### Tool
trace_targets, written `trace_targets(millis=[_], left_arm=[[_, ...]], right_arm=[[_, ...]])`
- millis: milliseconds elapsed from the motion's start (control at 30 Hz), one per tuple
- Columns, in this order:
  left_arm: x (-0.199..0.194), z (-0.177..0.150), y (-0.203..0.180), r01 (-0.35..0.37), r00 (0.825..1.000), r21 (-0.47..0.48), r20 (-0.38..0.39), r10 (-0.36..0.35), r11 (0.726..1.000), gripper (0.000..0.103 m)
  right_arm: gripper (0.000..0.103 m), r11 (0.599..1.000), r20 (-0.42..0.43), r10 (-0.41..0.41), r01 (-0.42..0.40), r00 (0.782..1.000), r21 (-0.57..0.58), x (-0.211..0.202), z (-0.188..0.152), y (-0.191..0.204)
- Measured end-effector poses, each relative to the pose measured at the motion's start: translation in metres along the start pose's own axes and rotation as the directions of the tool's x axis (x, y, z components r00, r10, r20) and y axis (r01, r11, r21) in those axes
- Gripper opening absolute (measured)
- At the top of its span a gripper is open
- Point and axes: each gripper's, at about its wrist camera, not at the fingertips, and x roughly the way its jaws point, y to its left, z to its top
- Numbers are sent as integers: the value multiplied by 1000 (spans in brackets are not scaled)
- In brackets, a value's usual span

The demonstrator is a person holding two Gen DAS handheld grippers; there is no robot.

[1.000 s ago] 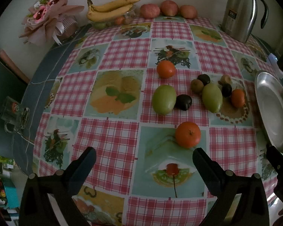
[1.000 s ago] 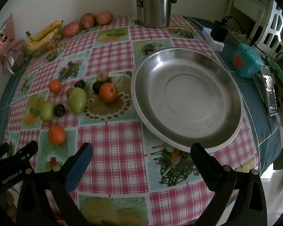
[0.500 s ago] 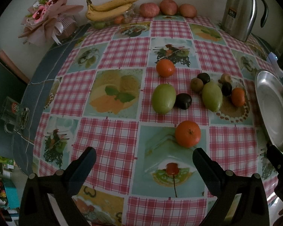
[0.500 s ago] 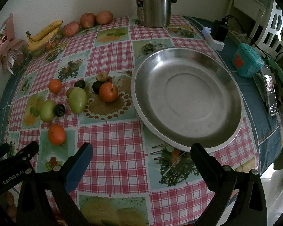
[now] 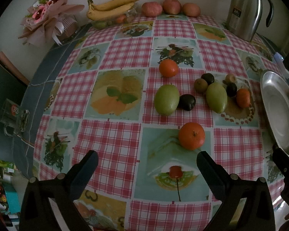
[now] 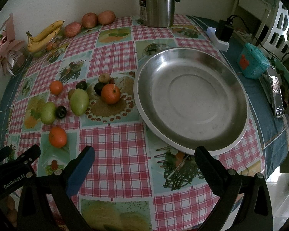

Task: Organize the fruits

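Note:
Loose fruit lies on a checked tablecloth: a near orange (image 5: 191, 135), a far orange (image 5: 168, 68), a third orange (image 5: 243, 97) by the plate, two green mangoes (image 5: 166, 99) (image 5: 216, 97), dark plums (image 5: 186, 102) and small brown fruits (image 5: 200, 85). A large steel plate (image 6: 192, 140) sits empty on the right. My left gripper (image 5: 147, 158) hangs open just short of the near orange, holding nothing. My right gripper (image 6: 144, 154) is open in front of the plate's near rim. From the right wrist view the same near orange (image 6: 57, 136) lies to the left.
Bananas (image 5: 113, 6) over a glass bowl, three apples (image 5: 170, 5) and a steel thermos (image 5: 244, 9) line the back wall. A wrapped bouquet (image 5: 46, 19) sits at back left. A power strip (image 6: 219, 38), teal box (image 6: 253, 62) and phone (image 6: 277, 96) lie right of the plate.
The left gripper has eased very slightly forward over the table. Both grippers stay open and no fruit has moved.

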Motion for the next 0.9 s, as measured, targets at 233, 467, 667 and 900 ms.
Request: trace_targets(millis=[233,467,667,900], left_arm=[[0,2,0,1,1000,2,-8,-1,1000,103],[1,2,0,1,1000,2,-8,0,1000,103],[1,3,-1,0,1000,2,-9,0,1000,103],[0,3,-1,0,1000,2,-10,0,1000,103]], right_arm=[[103,1000,-1,1,-1,1000,0,1,-1,1],[103,1000,-2,2,-2,1000,1,2,-1,0],[103,1000,-3,2,-2,1000,1,1,-1,0],[103,1000,-2,2,-2,1000,1,3,-1,1]])
